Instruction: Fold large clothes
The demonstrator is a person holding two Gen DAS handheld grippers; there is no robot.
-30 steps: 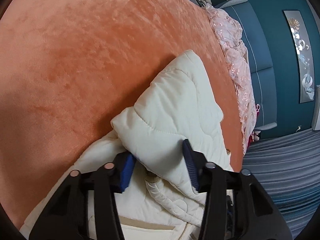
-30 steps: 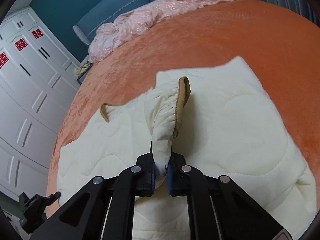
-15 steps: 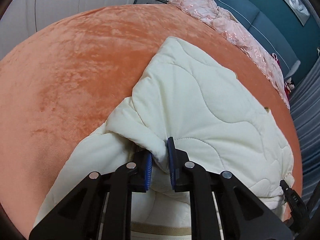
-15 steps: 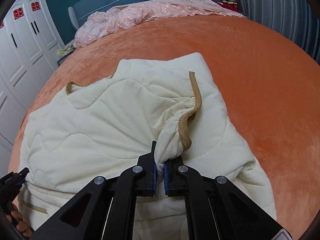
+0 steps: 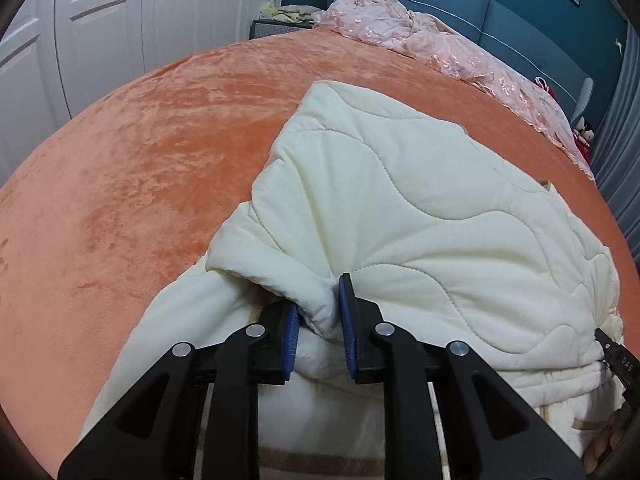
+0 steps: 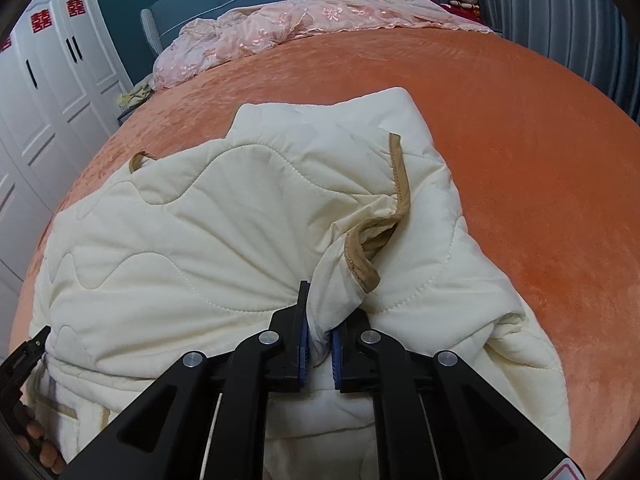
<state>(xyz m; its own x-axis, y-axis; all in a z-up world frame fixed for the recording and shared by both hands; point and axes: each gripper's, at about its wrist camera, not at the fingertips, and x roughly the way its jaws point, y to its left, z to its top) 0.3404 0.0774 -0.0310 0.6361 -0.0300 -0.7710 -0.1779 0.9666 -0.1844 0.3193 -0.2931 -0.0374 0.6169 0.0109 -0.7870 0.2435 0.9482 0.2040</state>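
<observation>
Holding one cream quilted jacket (image 5: 420,208) with two grippers on the orange bedspread (image 5: 140,152).
I see the left gripper (image 5: 320,320) with jaws easing open, a jacket fold still pinched between its blue pads; right gripper (image 6: 318,340) likewise opening on a bunched fold by the tan trim (image 6: 400,184). One pink lace cover (image 6: 280,28) lies by the headboard.

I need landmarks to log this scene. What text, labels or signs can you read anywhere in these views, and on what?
"囍", red, twice whole: on the white wardrobe doors; a third is cut off at the edge.
"DAS", white, perhaps cut off: on the right gripper's black body at the edge of the left wrist view.
Nothing readable on the cream quilted jacket.
</observation>
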